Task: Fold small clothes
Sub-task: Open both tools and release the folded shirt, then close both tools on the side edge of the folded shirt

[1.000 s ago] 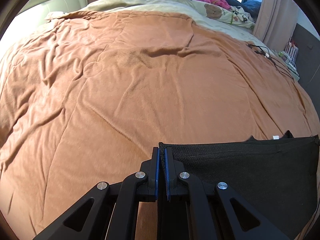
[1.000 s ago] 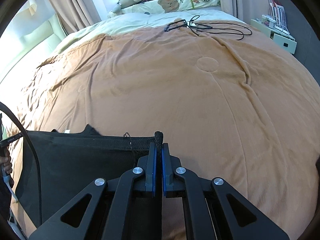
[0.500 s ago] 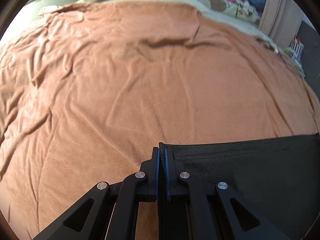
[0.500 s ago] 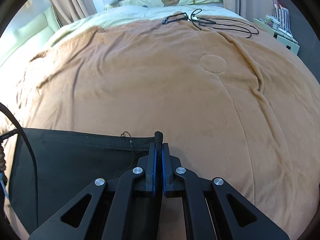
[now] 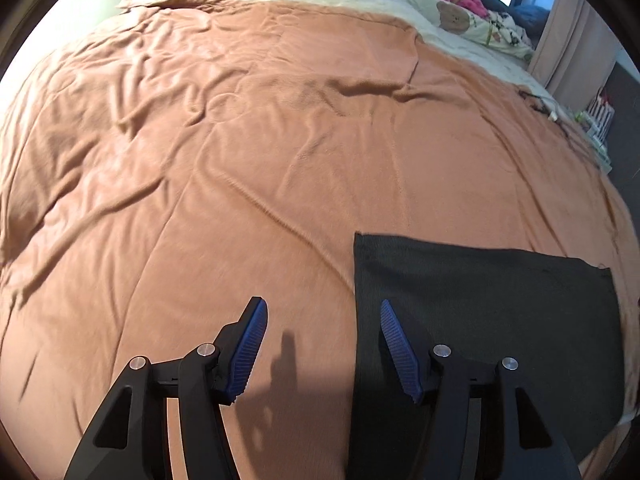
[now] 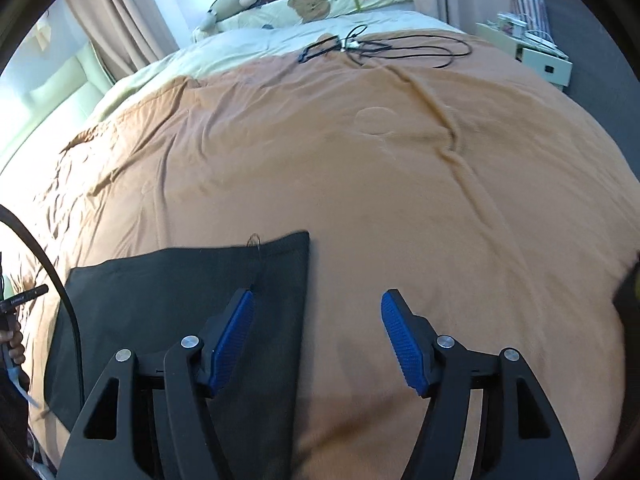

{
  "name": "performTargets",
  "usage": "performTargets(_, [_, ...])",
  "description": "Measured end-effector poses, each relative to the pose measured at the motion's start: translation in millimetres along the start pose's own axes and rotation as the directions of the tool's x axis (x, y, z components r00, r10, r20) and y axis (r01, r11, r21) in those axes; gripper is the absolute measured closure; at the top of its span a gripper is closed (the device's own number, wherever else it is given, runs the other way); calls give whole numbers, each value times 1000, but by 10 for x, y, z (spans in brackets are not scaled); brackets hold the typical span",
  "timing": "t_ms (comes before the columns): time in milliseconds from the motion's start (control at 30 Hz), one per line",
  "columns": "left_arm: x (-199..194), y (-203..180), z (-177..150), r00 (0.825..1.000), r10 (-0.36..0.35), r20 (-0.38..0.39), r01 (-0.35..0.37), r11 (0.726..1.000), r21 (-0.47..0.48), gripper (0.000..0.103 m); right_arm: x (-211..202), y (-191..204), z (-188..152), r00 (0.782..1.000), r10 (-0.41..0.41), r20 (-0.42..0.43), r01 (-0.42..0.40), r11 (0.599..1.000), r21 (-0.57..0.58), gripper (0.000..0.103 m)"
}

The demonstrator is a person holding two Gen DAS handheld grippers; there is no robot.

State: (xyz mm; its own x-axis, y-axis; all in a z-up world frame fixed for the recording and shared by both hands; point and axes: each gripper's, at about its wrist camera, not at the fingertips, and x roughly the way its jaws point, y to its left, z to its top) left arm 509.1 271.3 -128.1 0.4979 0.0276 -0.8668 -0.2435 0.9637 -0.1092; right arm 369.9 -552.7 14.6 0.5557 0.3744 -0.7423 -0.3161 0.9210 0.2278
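Note:
A black garment [image 5: 480, 312] lies flat on the orange blanket [image 5: 280, 140], folded into a rectangle. My left gripper [image 5: 323, 312] is open and empty, above the garment's left edge, its right finger over the cloth. In the right wrist view the same black garment [image 6: 180, 300] lies at lower left. My right gripper [image 6: 316, 304] is open and empty, above the garment's right edge, its left finger over the cloth.
Black cables [image 6: 380, 46] lie on the far part of the bed. Plush toys and pillows [image 6: 304, 0] sit at the head. A white bedside cabinet [image 6: 532, 56] stands at the right. A curtain [image 5: 568, 32] hangs at the far right.
Both grippers have opened and let go of the black garment's top corners. The garment now lies flat on the blanket and both grippers have drawn back above it.

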Motion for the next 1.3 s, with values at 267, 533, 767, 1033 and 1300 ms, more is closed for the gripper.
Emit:
performTargets(267, [-504, 143, -470, 999, -40, 14, 41, 998, -55, 42, -653, -78, -451, 998, 45, 33, -46, 998, 41, 38])
performTargets(533, [-775, 172, -1038, 996, -85, 15, 86, 988, -128, 42, -1056, -210, -964, 993, 107, 53, -112, 988, 106, 38])
performTargets(767, [-897, 165, -1440, 992, -123, 22, 125, 973, -194, 42, -1197, -361, -1380, 988, 145, 58, -154, 970, 188, 38])
performTargets(1033, [-863, 130, -1825, 989, -150, 10, 148, 955, -259, 42, -1227, -414, -1752, 983, 178, 52, -185, 946, 265, 38])
performTargets(1300, [-728, 127, -2087, 982, -187, -16, 171, 930, -326, 42, -1192, -470, -2070, 970, 236, 61, -241, 896, 373, 38])
